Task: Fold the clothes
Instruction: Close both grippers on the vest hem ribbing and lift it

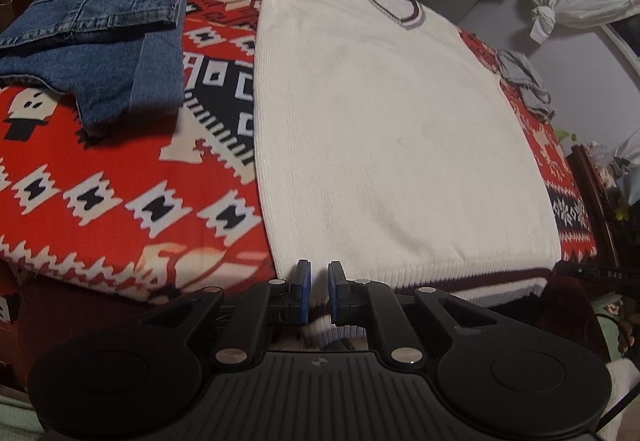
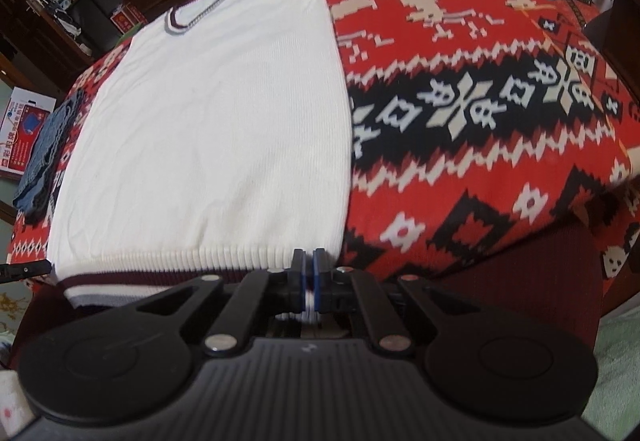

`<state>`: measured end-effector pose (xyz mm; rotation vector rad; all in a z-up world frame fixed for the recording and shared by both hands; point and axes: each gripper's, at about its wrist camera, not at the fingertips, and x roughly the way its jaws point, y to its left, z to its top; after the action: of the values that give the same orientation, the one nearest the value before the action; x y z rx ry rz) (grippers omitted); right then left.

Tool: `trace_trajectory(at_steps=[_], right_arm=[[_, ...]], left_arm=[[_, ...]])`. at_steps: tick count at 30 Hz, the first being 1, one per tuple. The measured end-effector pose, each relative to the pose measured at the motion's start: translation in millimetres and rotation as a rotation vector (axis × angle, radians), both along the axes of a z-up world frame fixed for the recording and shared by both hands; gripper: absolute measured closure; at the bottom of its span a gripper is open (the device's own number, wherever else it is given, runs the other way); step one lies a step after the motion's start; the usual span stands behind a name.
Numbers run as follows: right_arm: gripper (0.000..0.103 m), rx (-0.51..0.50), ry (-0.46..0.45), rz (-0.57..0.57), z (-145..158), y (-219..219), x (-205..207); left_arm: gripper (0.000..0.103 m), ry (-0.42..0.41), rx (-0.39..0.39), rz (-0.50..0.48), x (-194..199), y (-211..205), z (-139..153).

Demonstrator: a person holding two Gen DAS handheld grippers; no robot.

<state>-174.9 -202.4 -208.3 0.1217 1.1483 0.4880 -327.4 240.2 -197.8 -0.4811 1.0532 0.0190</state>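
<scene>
White knit vest [image 1: 400,129] lies flat on the bed [image 1: 120,201], hem at near edge; left tool [image 1: 319,291] and right tool [image 2: 308,279] each pinch a hem corner, likely to lift it for folding.

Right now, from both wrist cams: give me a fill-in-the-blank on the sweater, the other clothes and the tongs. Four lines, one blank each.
1. The white sweater lies flat on a patterned ____ blanket.
2. The folded garment on the sweater's left is made of ____.
3. The right tongs are shut on the sweater's ____ edge.
4. The sweater's neckline has the shape of the letter ____.

Missing words: red; denim; bottom; V
</scene>
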Motion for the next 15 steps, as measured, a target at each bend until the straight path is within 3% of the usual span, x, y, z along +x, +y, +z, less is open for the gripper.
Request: trace_trajectory(at_steps=[5, 8, 9, 12, 15], right_arm=[[0.092, 0.020, 0.032, 0.013, -7, -5, 0], [0.085, 0.021, 0.036, 0.037, -11, -6, 0], [0.078, 0.018, 0.036, 0.047, -12, -7, 0], [0.071, -0.003, 0.013, 0.100, -15, -6, 0], [0.067, -0.037, -0.015, 0.159, -20, -3, 0]], left_arm=[[0.093, 0.027, -0.020, -0.026, -7, -3, -6], [0.092, 0.033, 0.010, -0.058, -9, -6, -14], [0.091, 0.028, 0.014, -0.068, -10, -7, -15], [0.073, -0.019, -0.013, -0.098, -11, -6, -16], [0.071, -0.040, -0.008, -0.134, -10, -5, -18]])
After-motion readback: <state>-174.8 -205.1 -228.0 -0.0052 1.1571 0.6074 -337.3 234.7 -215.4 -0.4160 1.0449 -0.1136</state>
